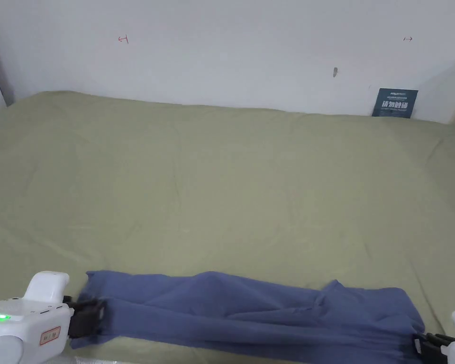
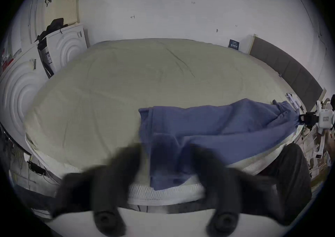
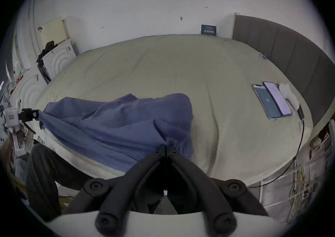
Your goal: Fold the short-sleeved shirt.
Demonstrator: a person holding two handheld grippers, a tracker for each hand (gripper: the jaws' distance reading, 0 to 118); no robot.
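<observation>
Blue cloth of the short-sleeved shirt (image 1: 250,313) lies as a long, rumpled band along the near edge of the bed (image 1: 222,189), strung between the two grippers. At its right end, the right gripper (image 3: 166,151) has its jaws brought together to a point, with a bunched corner of the fabric pinched between the tips. At the other end, the left gripper (image 2: 165,150) is smeared by motion blur in its own view; its jaws stand apart on either side of the shirt's left edge, and cloth hangs between them, but I cannot tell whether they press on it. From the head view the same gripper's dark jaws meet the shirt's left end, blurred too, and the far side of the grip is hidden by cloth.

Both white gripper bodies are cut off at the bottom corners of the head view, held low and level, pointing inward toward each other along the bed edge. Beyond the right gripper, farther onto the olive bedcover, two phones (image 3: 272,101) lie side by side, near a grey padded headboard (image 3: 290,56). A dark-trousered leg (image 3: 43,168) of the person shows below the bed edge.
</observation>
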